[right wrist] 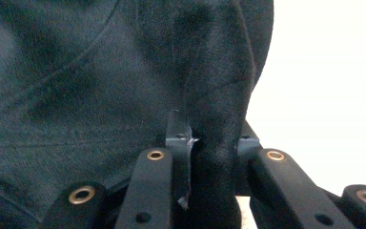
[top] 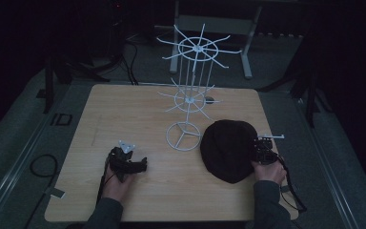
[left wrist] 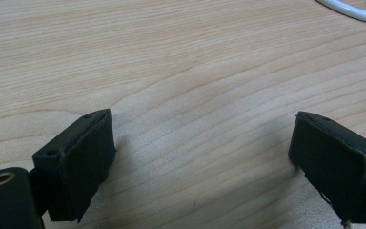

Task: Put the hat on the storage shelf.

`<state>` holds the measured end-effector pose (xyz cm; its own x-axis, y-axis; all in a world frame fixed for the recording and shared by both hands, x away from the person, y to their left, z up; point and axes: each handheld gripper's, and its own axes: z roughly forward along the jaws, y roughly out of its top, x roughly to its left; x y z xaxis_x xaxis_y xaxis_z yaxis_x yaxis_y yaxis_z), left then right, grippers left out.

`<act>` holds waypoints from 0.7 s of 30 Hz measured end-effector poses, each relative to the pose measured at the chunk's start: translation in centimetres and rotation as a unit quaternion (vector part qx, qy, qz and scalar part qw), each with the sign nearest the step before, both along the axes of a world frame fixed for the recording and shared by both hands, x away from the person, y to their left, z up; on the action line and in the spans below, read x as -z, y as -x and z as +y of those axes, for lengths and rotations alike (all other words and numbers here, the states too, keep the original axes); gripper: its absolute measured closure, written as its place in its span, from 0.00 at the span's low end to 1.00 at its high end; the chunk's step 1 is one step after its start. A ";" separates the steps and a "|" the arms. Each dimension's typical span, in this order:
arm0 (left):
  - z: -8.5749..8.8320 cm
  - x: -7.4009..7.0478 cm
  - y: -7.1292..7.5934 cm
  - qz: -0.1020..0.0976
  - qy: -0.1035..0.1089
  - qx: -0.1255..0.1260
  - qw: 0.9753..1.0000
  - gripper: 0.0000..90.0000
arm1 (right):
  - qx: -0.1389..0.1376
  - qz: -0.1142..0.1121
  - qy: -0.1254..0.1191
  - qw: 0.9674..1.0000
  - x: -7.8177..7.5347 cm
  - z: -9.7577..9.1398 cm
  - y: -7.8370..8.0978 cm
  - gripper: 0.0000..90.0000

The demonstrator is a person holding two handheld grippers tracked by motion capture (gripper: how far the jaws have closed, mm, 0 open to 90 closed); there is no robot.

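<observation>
Near me, my left gripper rests on the wooden table, jaws spread wide. To the right, my right gripper pinches a fold of the black cap — farther back stands a white wire rack.

Place: a dim lab or recording room, not a home.
Work surface: one light wooden table, square, standing alone in the middle of the floor.
Floor: dark grey carpet-like floor all round the table's edges.
Cables: black cables run over the floor beyond the table's far left corner; another loops near its near left corner.
Stands: dark tripod-like legs stand off the far left and far right corners.
Furniture: the grey metal frame of a desk stands behind the far edge.
Lighting: the surroundings are nearly black.
</observation>
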<state>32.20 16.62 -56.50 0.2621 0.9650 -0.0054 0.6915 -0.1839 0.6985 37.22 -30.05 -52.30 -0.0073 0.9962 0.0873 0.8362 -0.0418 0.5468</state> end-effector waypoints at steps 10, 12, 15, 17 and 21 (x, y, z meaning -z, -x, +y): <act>0.0 0.0 0.0 0.000 0.000 0.000 1.000 0.10 | 0.013 -0.030 -0.073 0.997 -0.1 -1.0 0.9 0.87; 0.0 0.0 0.0 0.000 0.000 0.000 1.000 0.10 | 0.015 -0.036 -0.081 0.996 -0.2 -1.1 1.0 0.87; 0.0 0.0 0.0 0.000 0.000 0.000 1.000 0.10 | 0.011 -0.048 -0.079 0.996 -0.6 -1.1 1.3 0.88; 0.0 0.0 0.0 0.000 0.000 0.000 1.000 0.10 | 0.009 -0.056 -0.079 0.995 -1.0 -1.1 1.5 0.88; 0.0 0.0 0.0 0.000 0.000 0.000 1.000 0.10 | 0.008 -0.066 -0.081 0.994 -1.8 -1.1 1.7 0.88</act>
